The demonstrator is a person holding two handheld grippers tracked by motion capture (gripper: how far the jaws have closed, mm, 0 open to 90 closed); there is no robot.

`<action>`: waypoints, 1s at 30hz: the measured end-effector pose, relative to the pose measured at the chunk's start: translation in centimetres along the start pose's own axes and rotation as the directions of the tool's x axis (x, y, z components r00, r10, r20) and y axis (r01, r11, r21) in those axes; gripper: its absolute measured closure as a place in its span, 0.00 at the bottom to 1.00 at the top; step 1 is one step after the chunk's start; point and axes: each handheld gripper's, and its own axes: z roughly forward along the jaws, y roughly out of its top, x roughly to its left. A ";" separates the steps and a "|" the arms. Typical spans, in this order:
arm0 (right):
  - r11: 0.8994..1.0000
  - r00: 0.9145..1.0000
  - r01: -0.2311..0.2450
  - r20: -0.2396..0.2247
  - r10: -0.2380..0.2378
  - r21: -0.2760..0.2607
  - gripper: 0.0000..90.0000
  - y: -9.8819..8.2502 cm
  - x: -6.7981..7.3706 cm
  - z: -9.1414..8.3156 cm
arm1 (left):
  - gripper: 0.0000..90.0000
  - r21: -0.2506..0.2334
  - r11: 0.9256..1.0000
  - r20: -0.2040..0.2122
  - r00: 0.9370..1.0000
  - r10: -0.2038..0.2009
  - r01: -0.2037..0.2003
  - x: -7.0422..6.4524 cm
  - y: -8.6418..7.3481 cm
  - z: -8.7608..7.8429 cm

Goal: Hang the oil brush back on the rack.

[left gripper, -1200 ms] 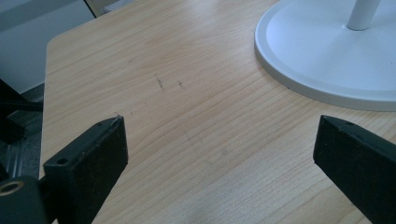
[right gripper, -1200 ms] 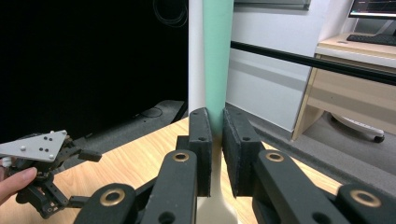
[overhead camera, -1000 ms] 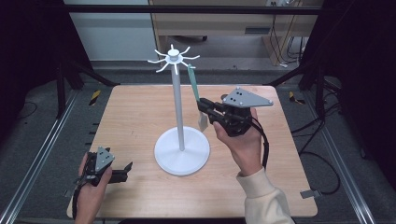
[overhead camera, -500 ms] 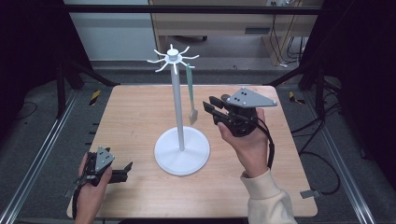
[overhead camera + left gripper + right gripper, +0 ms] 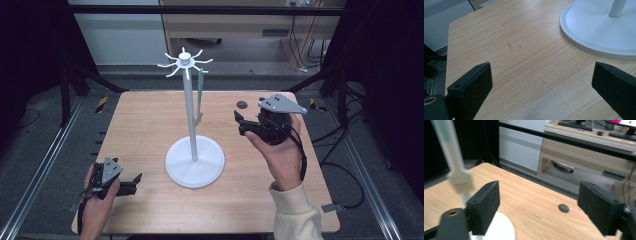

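A white stand with a round base rises from the middle of the table, with a crown of hooks on top. A green-handled brush with a pale head hangs from one hook, free of any grip. In the right gripper view the brush is at the far left, blurred. My right gripper hovers to the right of the brush, apart from it. Its jaws have just been opening and hold nothing. My left gripper rests open at the front left, near the base.
The wooden table has a small dark round hole at the back right. Metal rails and black frame legs flank the table. A wooden desk with cables stands beyond the far edge.
The right gripper opened, let go of the brush and drew away to the right. The brush swung from a tilt to hang straight down. The left gripper stayed still.
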 end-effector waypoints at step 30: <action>0.988 0.989 -0.097 0.124 0.082 0.119 0.10 -7.4 -7.3 1.8 | 0.03 0.001 1.000 -0.007 1.000 -0.004 0.004 0.2 0.0 0.0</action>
